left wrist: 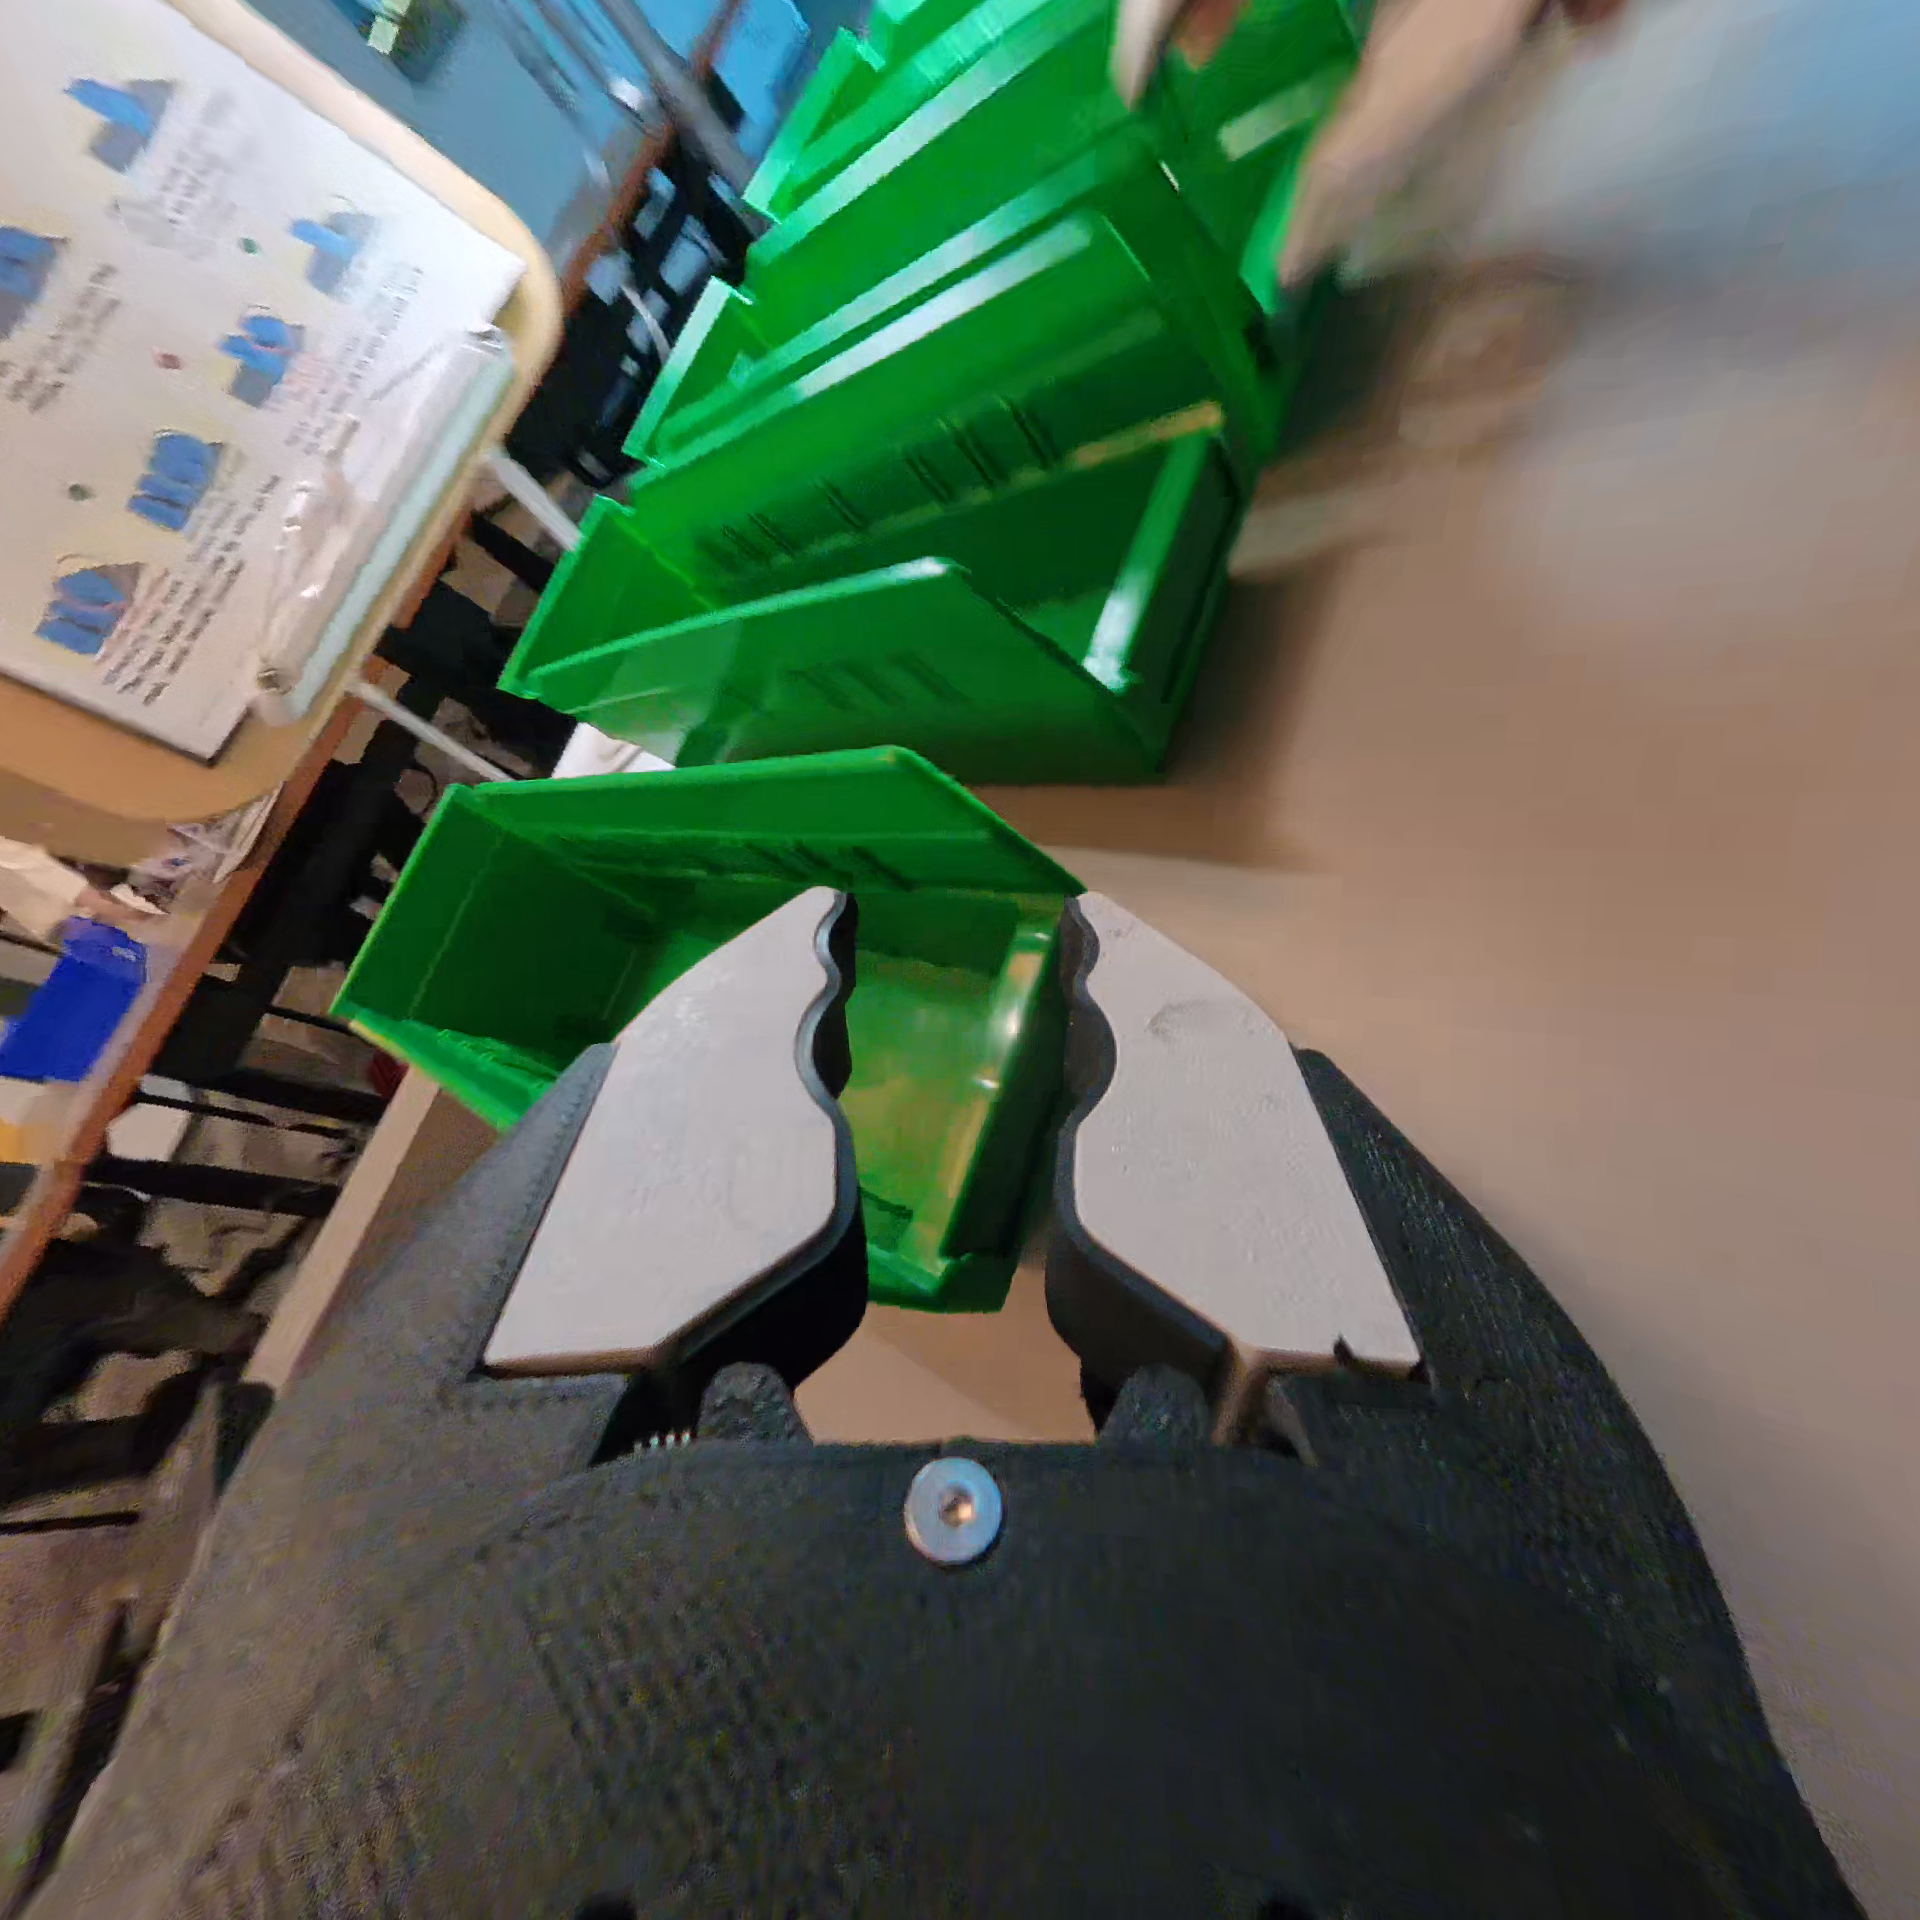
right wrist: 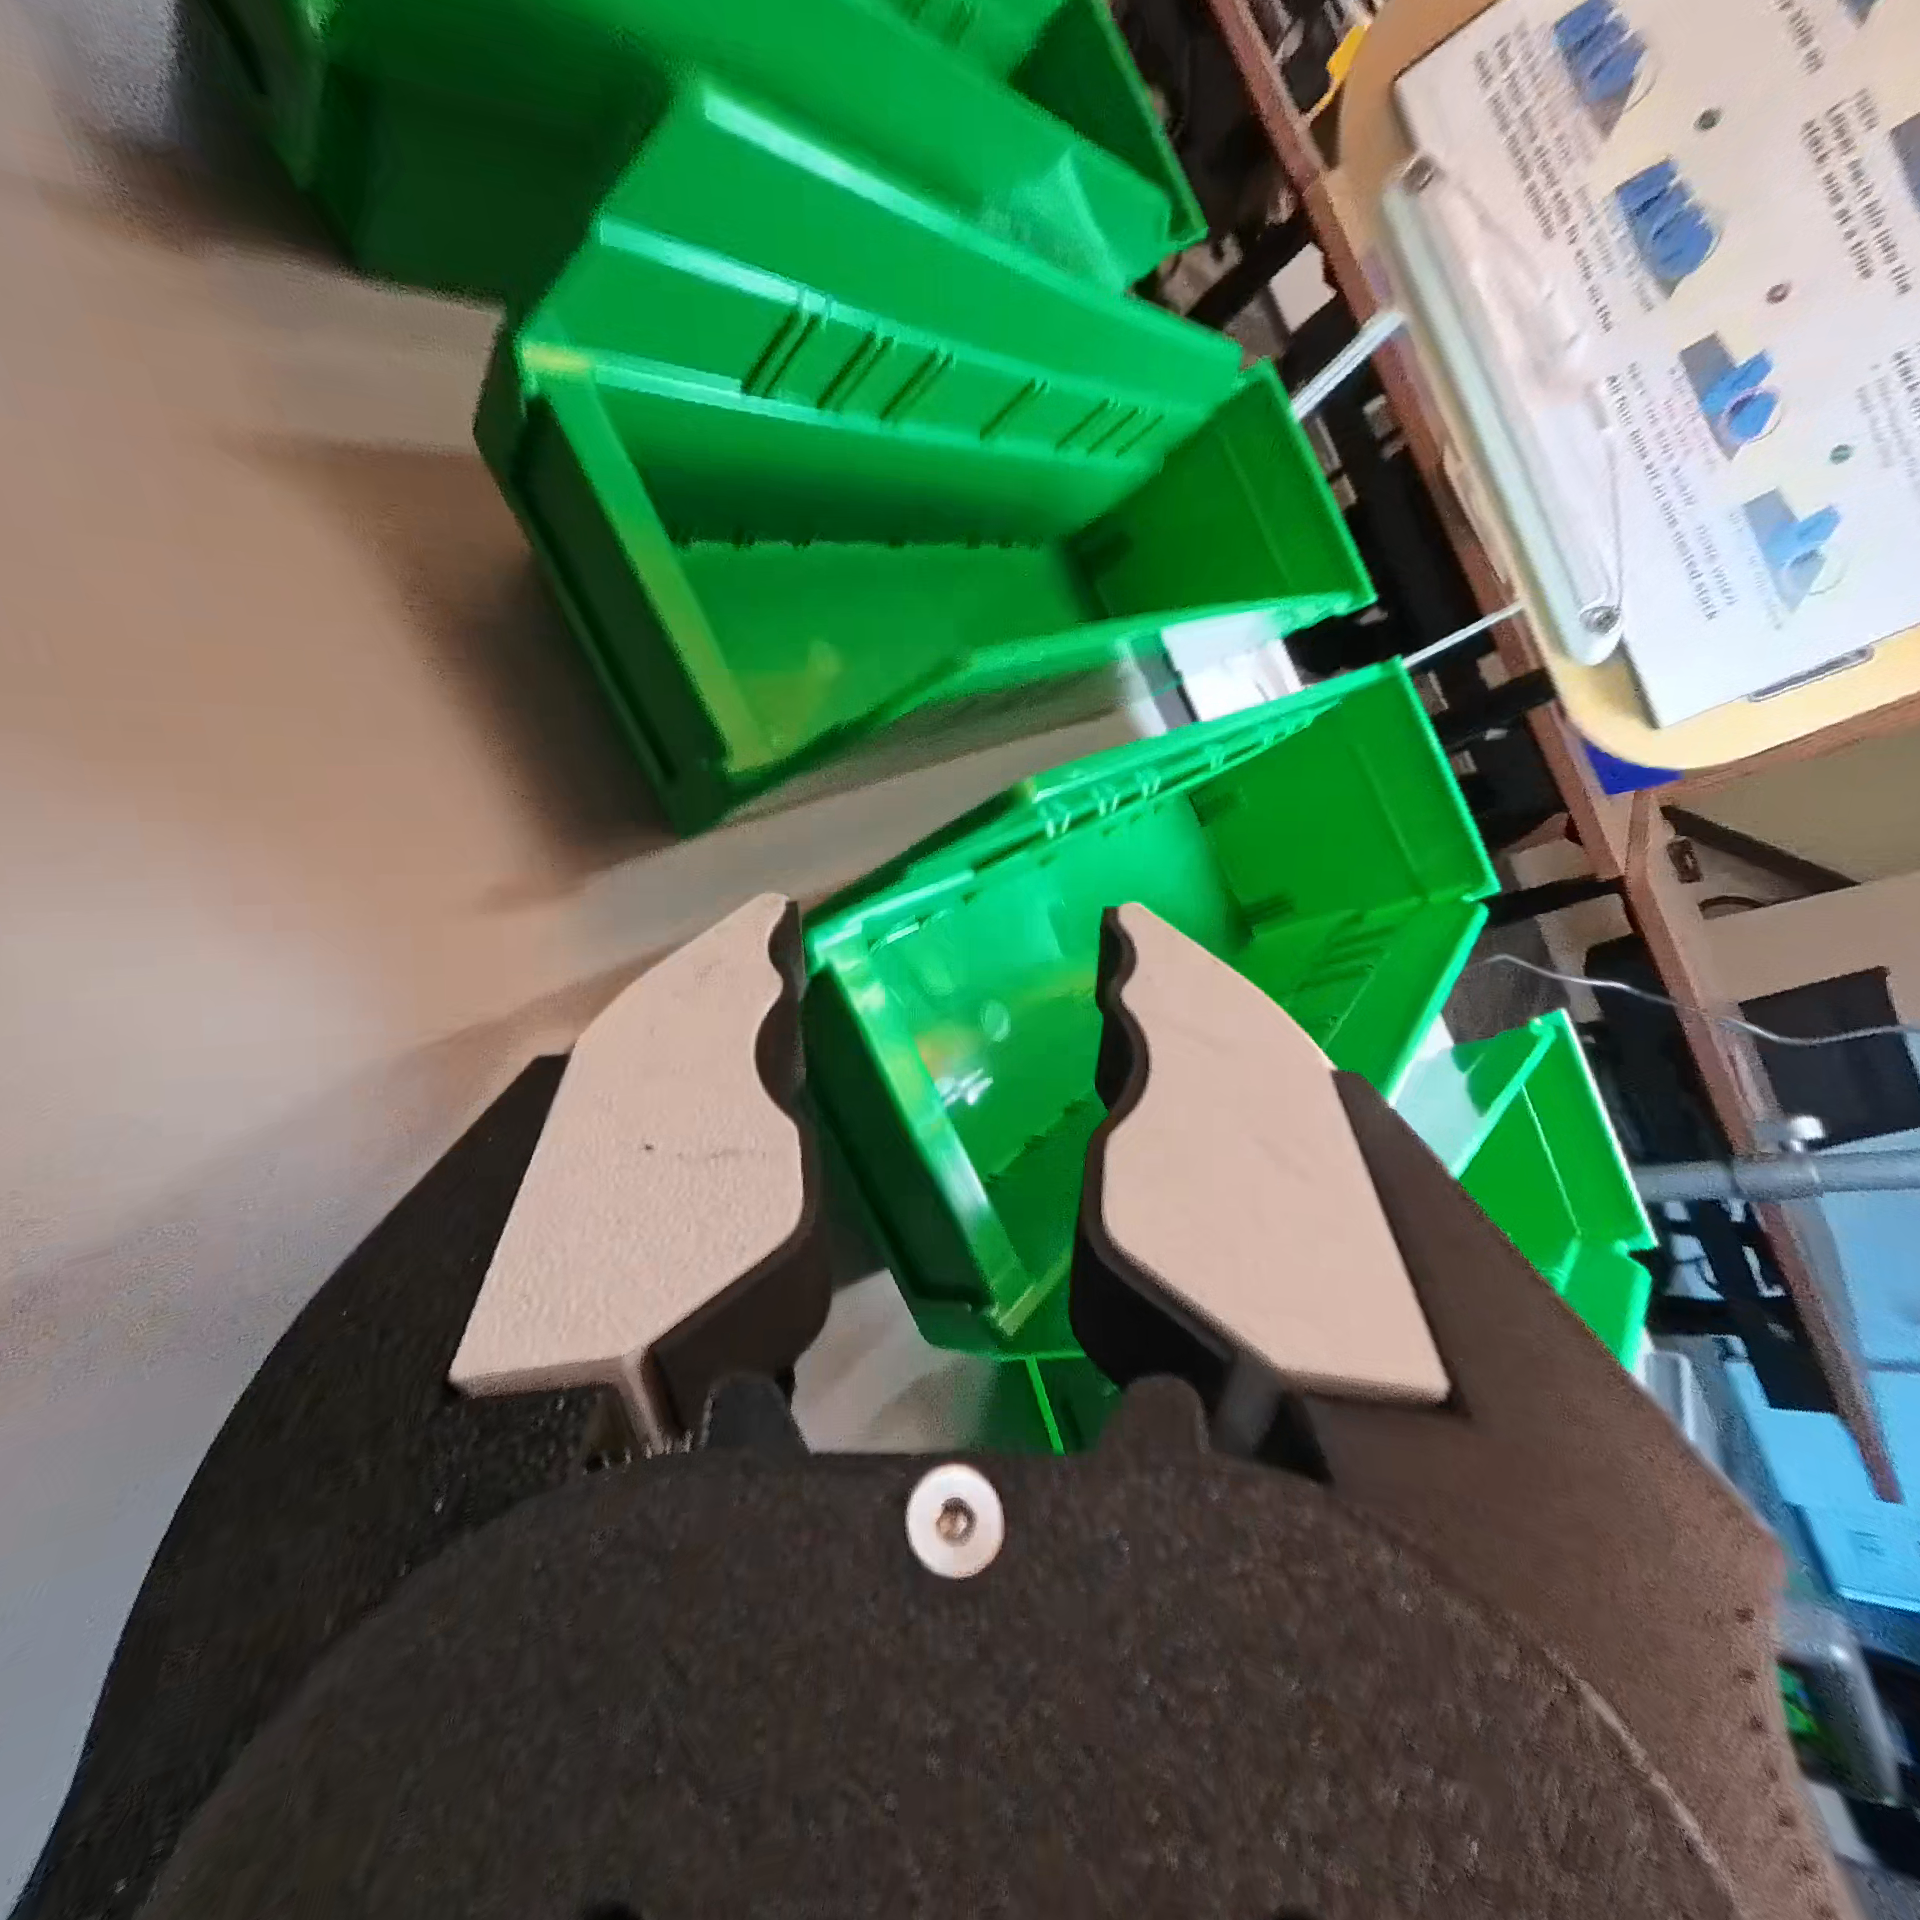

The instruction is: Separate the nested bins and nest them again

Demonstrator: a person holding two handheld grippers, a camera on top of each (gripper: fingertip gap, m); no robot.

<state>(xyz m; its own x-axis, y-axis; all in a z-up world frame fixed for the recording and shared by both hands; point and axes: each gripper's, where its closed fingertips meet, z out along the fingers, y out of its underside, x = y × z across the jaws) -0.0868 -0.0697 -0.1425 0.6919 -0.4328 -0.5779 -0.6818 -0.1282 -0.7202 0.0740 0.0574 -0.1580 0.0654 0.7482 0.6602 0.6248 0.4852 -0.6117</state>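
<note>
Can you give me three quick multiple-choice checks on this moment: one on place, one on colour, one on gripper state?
1. Where is the bin nearest the left gripper?
A. between its fingers
B. on a shelf
C. on the floor

2. What colour are the bins?
A. blue
B. green
C. red

3. How is the right gripper?
A. fully shut, empty
B. out of view
C. open around a bin wall

Answers: 1 A, its end sits in the gap; 2 B, all bins are green; 3 C, fingers stand apart.

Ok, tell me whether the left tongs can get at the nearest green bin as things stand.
Probably yes. The left tongs stand open with the nearest green bin's end wall already between the fingers, and nothing blocks them. Whether the pads touch the wall, I cannot tell.
</note>
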